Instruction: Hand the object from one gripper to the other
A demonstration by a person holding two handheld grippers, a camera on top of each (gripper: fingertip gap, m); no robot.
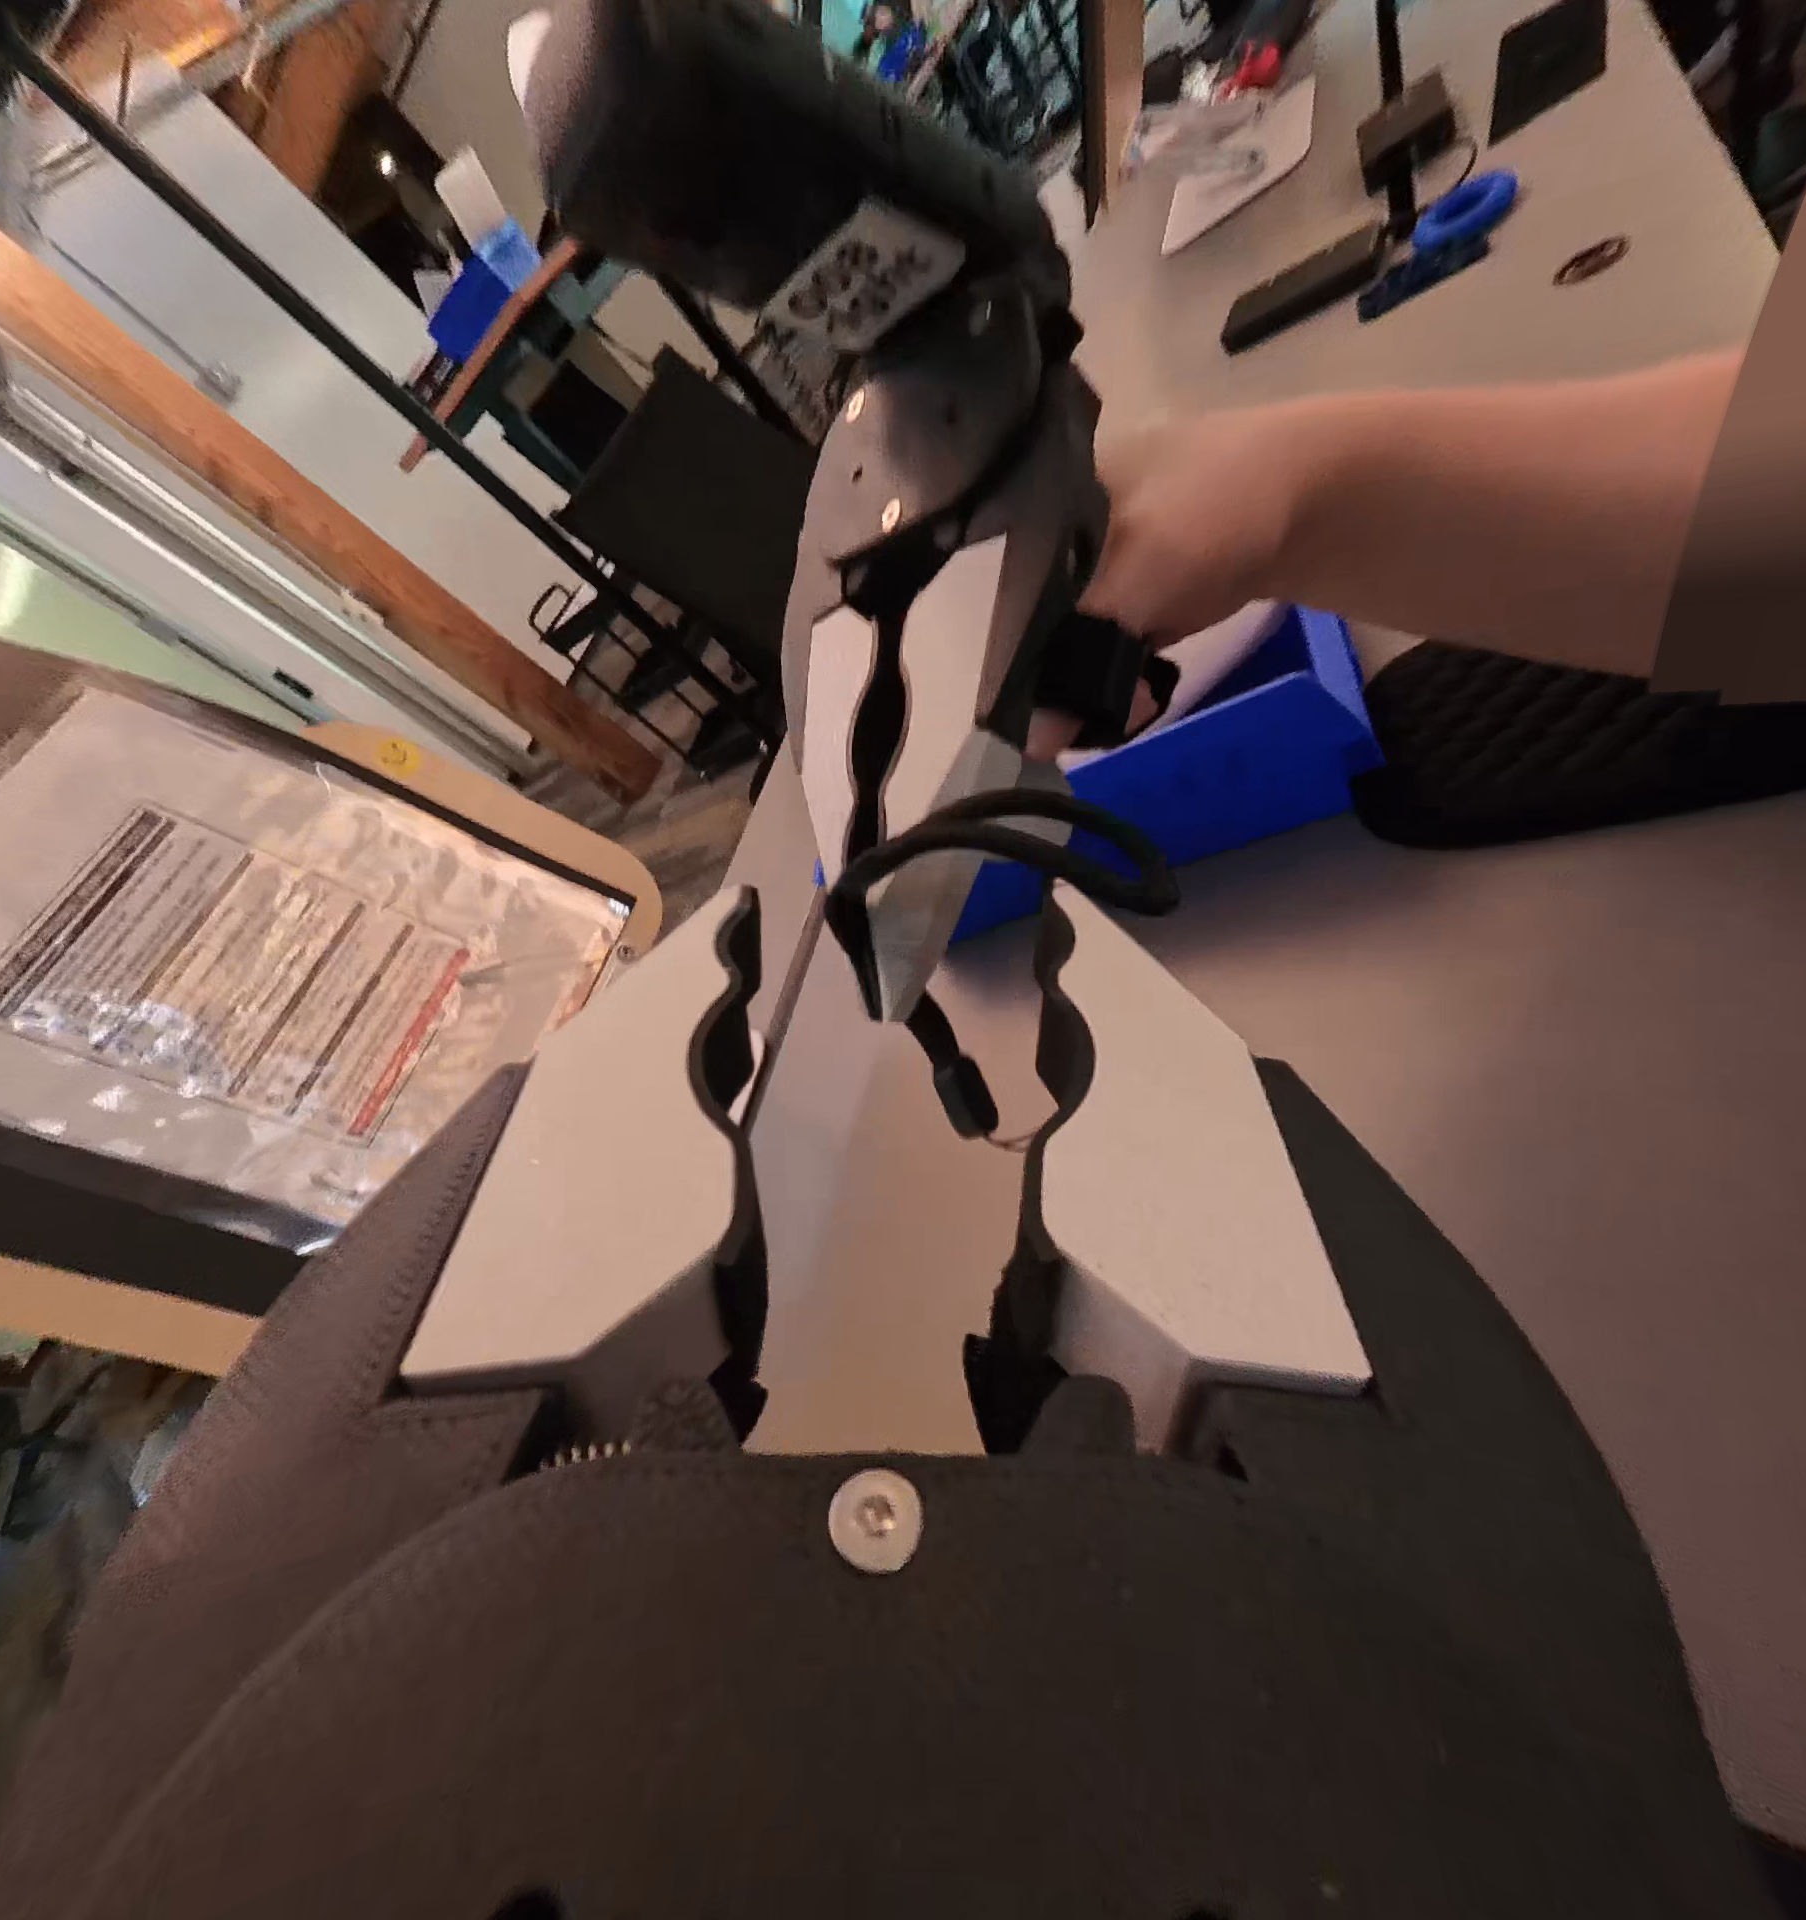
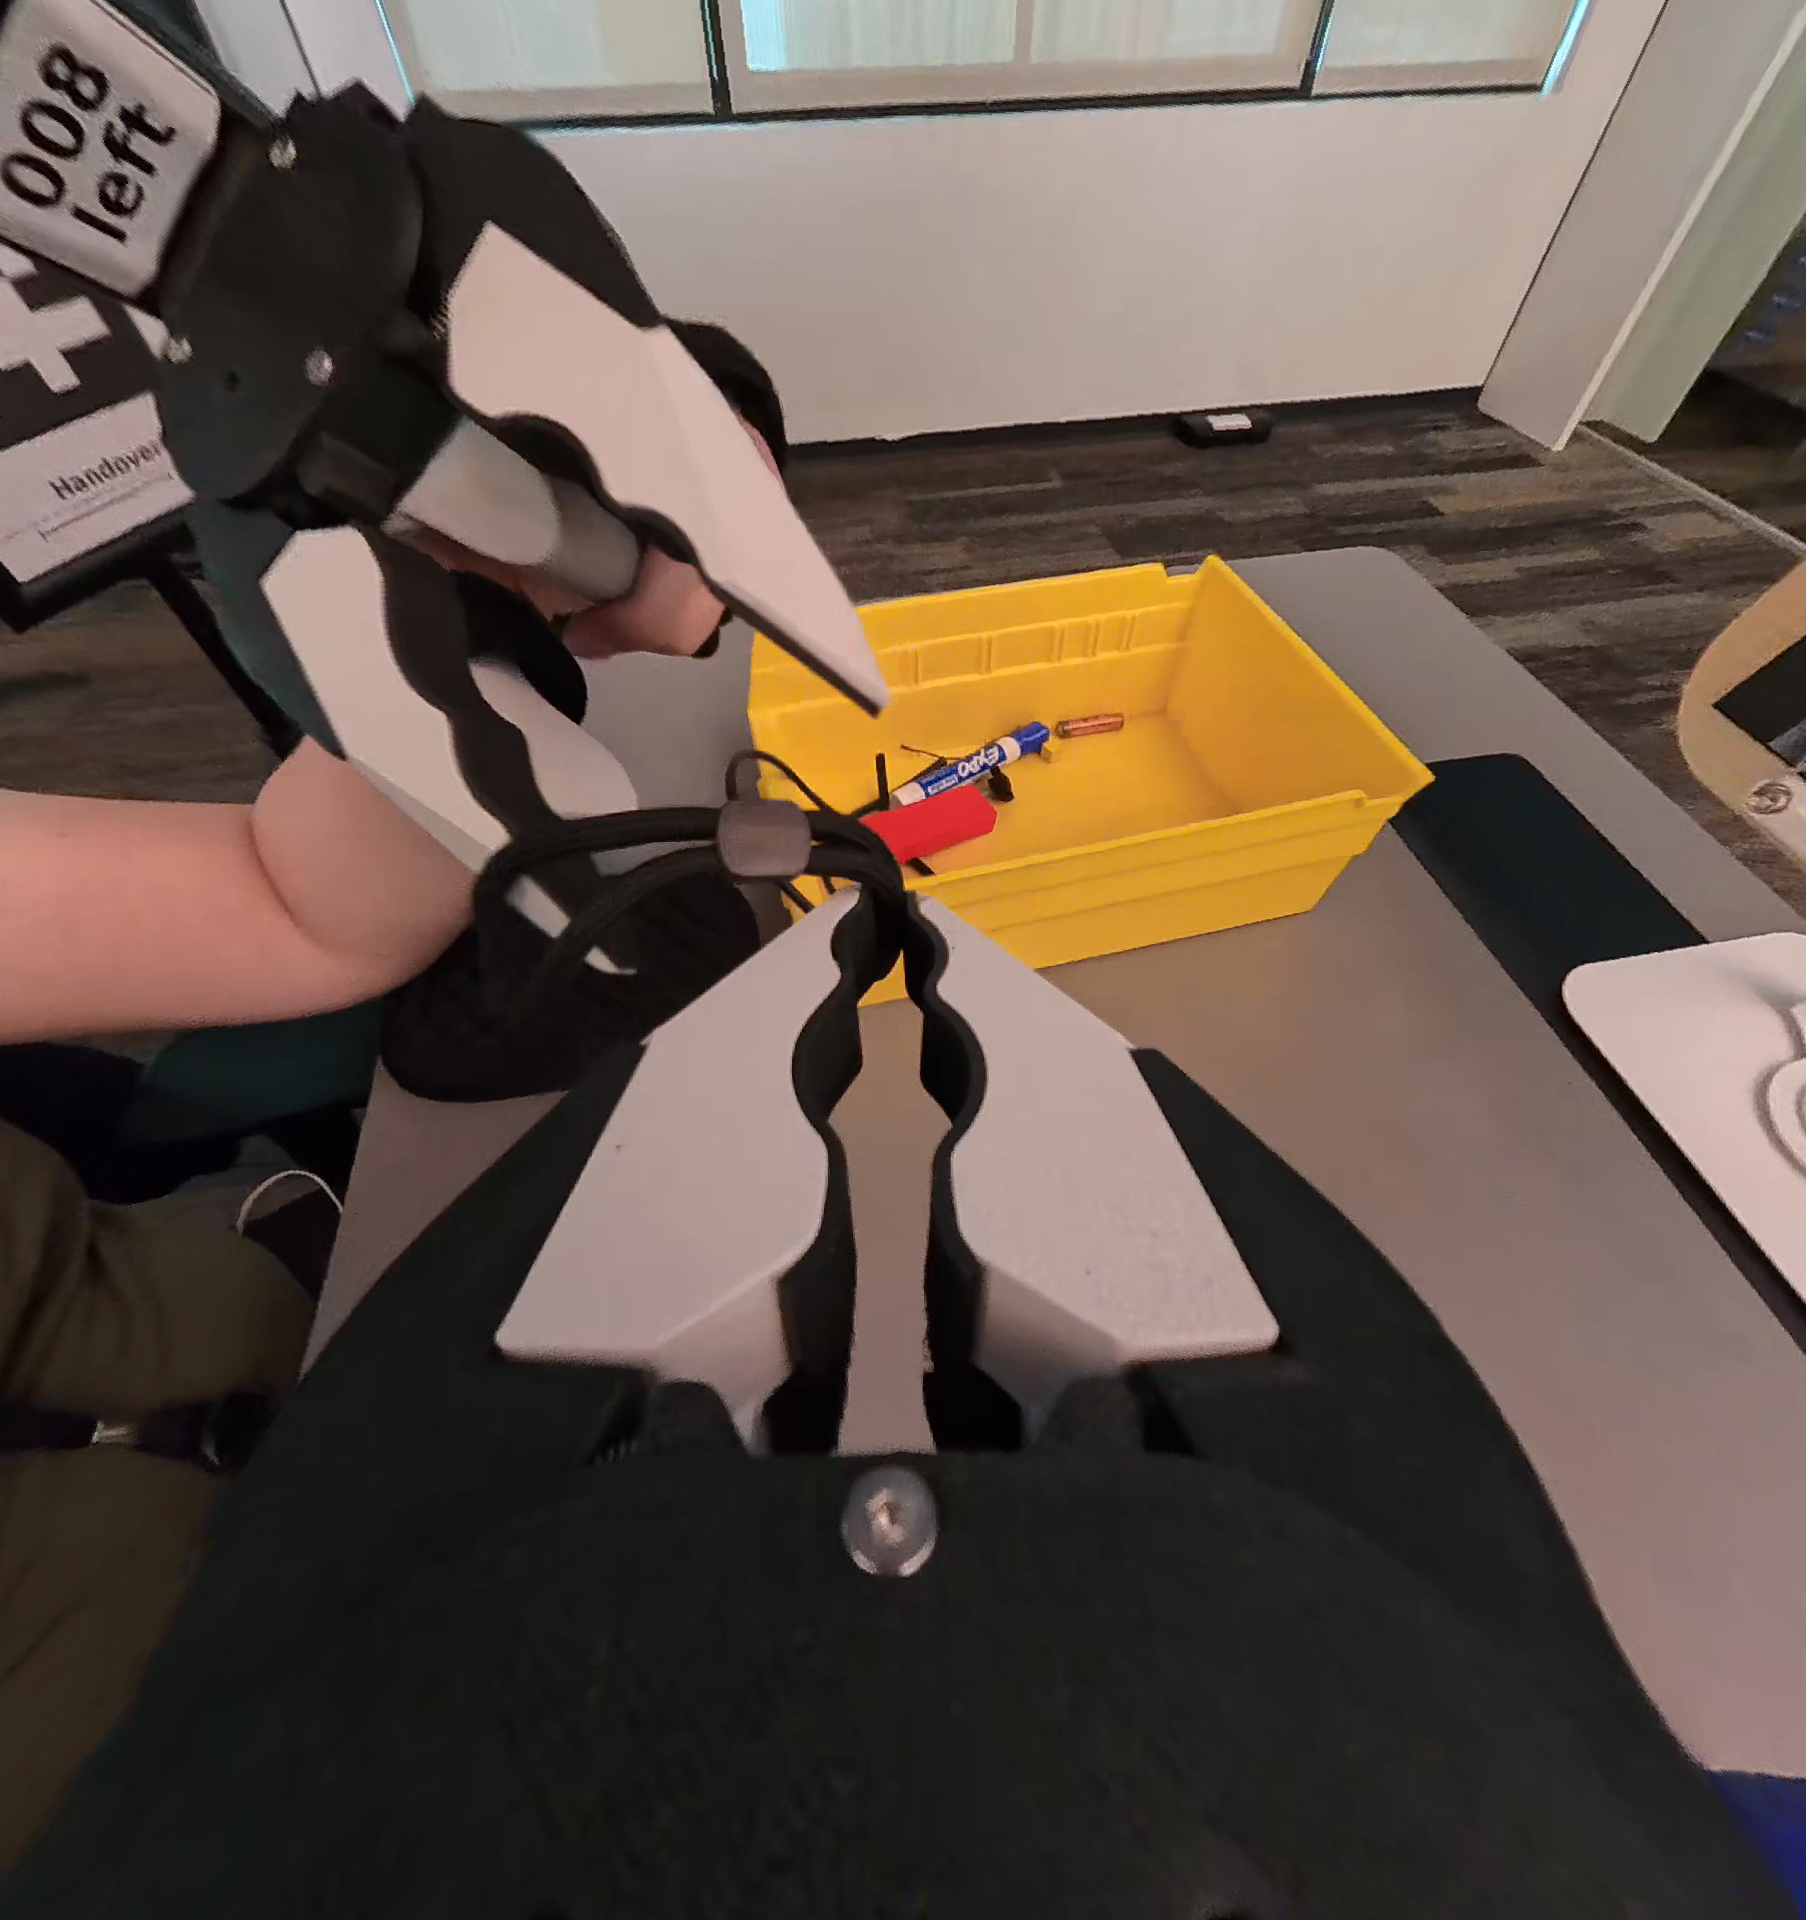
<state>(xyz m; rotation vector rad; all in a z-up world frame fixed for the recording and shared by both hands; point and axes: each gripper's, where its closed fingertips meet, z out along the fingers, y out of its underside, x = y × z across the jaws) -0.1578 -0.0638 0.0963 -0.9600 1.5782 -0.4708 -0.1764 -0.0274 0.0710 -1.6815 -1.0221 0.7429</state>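
A coiled black cable (image 2: 629, 847) with a grey clip (image 2: 764, 842) hangs in the air. My right gripper (image 2: 883, 920) is shut on one end of the coil. My left gripper (image 2: 722, 821) is open, one finger above the coil and one below, so the coil lies between its fingers. In the left wrist view my left gripper (image 1: 899, 904) is open, and the right gripper (image 1: 878, 935) reaches down between its fingers with the cable (image 1: 1003, 821). The cable's plug end (image 1: 966, 1101) hangs near my left gripper's right-hand finger.
A yellow bin (image 2: 1294, 862) on the grey table (image 2: 1294, 1091) holds a marker (image 2: 972, 769), a red block (image 2: 930, 831) and a battery (image 2: 1091, 724). A blue bin (image 1: 1211, 769) stands behind the grippers. A white pad (image 2: 1709, 1060) lies at the right. The person's forearm (image 2: 203, 914) is at the left. The left gripper's tips are roughly 4 centimeters from the right gripper's.
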